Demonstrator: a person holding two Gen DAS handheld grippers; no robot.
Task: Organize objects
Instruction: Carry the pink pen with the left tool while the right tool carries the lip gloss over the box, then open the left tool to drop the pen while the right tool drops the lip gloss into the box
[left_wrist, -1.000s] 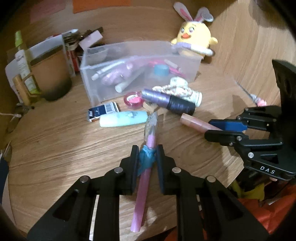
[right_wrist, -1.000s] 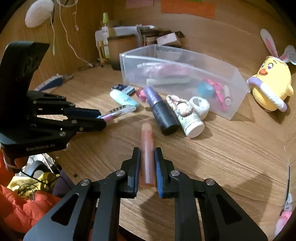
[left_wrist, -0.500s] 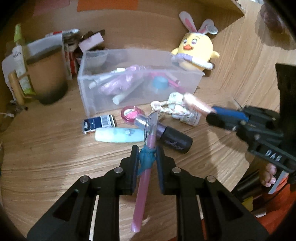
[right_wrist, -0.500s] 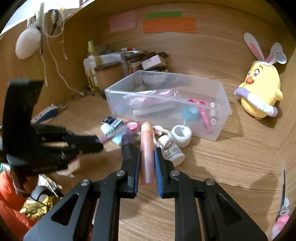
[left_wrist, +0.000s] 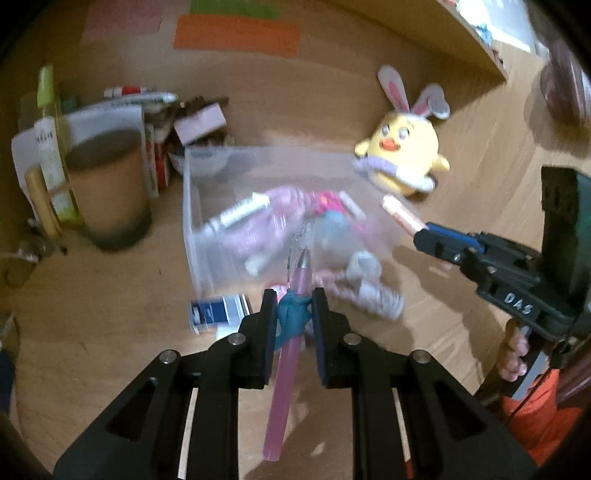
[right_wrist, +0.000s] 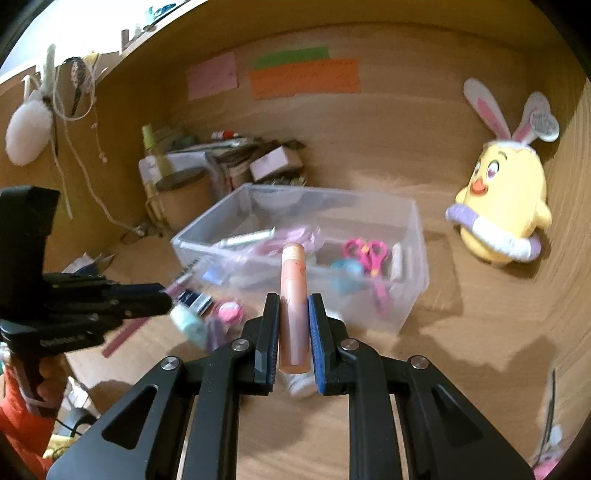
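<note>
We hold the left gripper (left_wrist: 293, 319) at the bottom centre of the left wrist view, its fingers clamped on a pink pen (left_wrist: 286, 373) at the pen's teal grip. The pen's clear-capped tip points toward the clear plastic bin (left_wrist: 195, 236) in the middle of the frame. At the right edge of that view we see the right gripper (left_wrist: 424, 236) carrying a peach tube (left_wrist: 400, 216) beside the bin's right end.

In the right wrist view, our right gripper (right_wrist: 293, 332) sits at the bottom centre, fingers pressed against both sides of the peach tube (right_wrist: 293, 306), which stands upright between them in front of the bin (right_wrist: 413, 295). Pink scissors (right_wrist: 371, 258) lie inside the bin. A yellow chick plush (right_wrist: 506, 214) with bunny ears sits on the tabletop (right_wrist: 480, 350) at the right of the frame. The left gripper (right_wrist: 162, 297) enters from the left edge, above small items that are too blurred to name.
</note>
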